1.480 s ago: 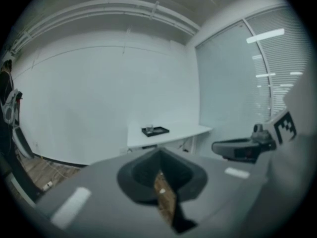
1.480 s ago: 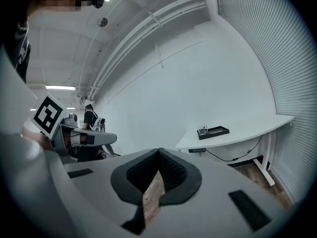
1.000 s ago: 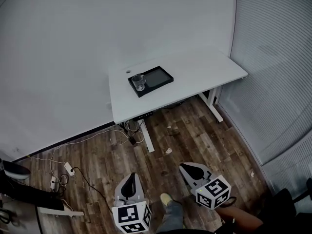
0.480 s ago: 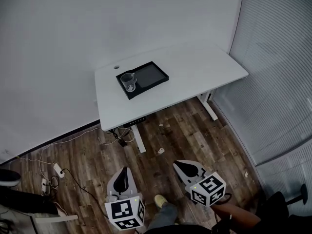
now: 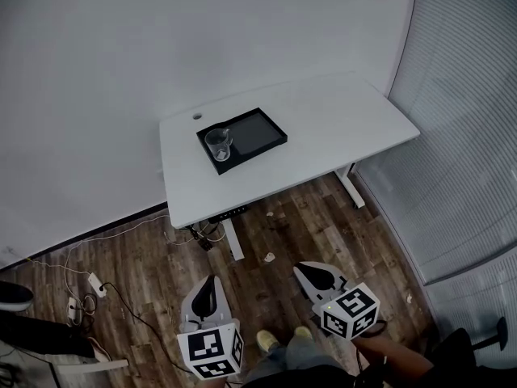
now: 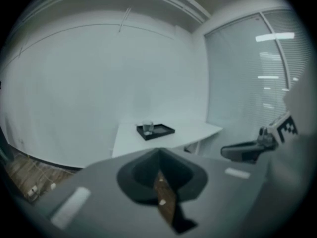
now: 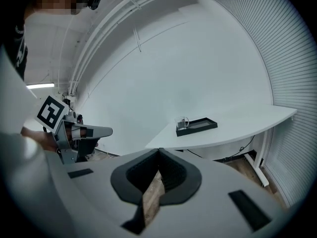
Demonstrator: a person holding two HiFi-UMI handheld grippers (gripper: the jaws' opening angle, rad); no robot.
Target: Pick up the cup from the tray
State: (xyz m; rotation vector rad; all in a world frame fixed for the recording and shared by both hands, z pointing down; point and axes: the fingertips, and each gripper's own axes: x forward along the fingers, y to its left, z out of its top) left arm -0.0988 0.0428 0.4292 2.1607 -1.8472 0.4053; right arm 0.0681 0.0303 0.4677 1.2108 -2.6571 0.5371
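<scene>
A clear cup (image 5: 218,144) stands upright in the left end of a black tray (image 5: 252,132) on a white table (image 5: 323,128) by the wall. Both grippers hang low over the wood floor, well short of the table. My left gripper (image 5: 208,288) is shut and holds nothing; in its own view the cup (image 6: 147,128) and tray (image 6: 159,131) show small and far beyond the closed jaws. My right gripper (image 5: 313,273) is also shut and empty, with the cup (image 7: 182,122) and tray (image 7: 200,125) distant ahead of it.
Cables and a power strip (image 5: 95,284) lie on the floor at the left under the wall. Window blinds (image 5: 468,136) close off the right side. The table's legs (image 5: 234,241) stand between me and the wall. The person's shoe (image 5: 269,342) shows between the grippers.
The head view has shifted, and the table now sits a bit larger and lower in it. Both grippers stay shut and low over the floor.
</scene>
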